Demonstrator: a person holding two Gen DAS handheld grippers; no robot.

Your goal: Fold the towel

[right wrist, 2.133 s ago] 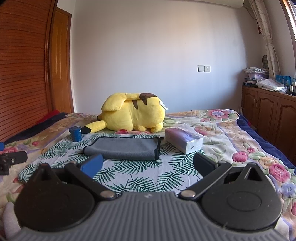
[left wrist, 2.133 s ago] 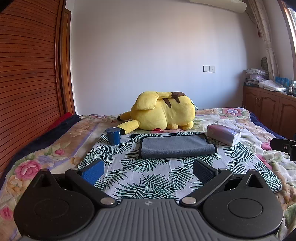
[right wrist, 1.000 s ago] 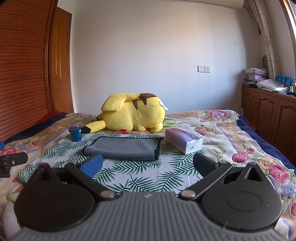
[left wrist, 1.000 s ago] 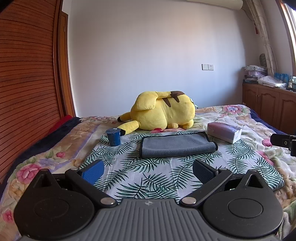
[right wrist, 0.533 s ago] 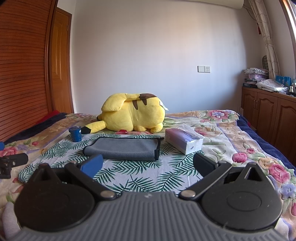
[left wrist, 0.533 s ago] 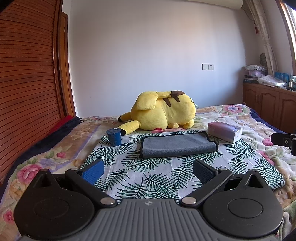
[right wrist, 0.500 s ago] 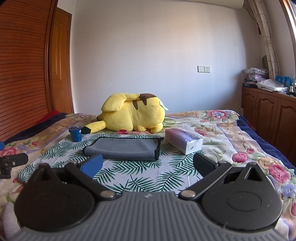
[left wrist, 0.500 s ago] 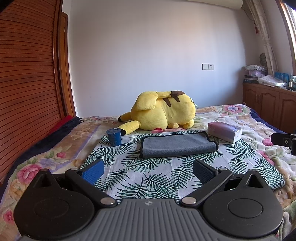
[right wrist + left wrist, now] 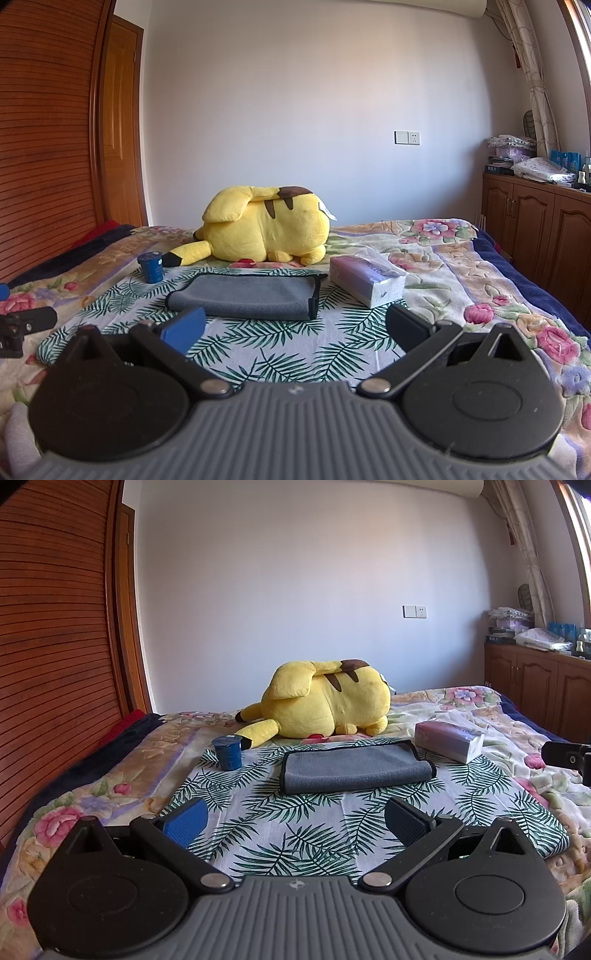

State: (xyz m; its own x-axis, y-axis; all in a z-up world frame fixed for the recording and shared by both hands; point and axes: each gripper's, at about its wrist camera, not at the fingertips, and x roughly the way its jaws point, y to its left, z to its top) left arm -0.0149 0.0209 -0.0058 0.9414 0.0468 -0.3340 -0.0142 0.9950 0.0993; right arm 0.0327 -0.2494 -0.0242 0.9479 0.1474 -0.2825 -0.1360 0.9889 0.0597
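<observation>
A grey towel (image 9: pixel 352 766) with a dark border lies folded flat on a palm-leaf cloth (image 9: pixel 295 830) on the bed. It also shows in the right wrist view (image 9: pixel 247 297). My left gripper (image 9: pixel 295 818) is open and empty, held back from the towel's near edge. My right gripper (image 9: pixel 295 326) is open and empty, also short of the towel, with its left pad (image 9: pixel 186 328) overlapping the towel's near edge in the view. Each gripper's tip shows at the side of the other's view.
A yellow plush toy (image 9: pixel 325 703) lies behind the towel. A blue cup (image 9: pixel 227 752) stands to the towel's left, a tissue box (image 9: pixel 448 740) to its right. A wooden wardrobe (image 9: pixel 55 646) stands on the left, wooden cabinets (image 9: pixel 535 229) on the right.
Both grippers have stayed nearly still, with a slight upward tilt of the left view. The towel has not moved.
</observation>
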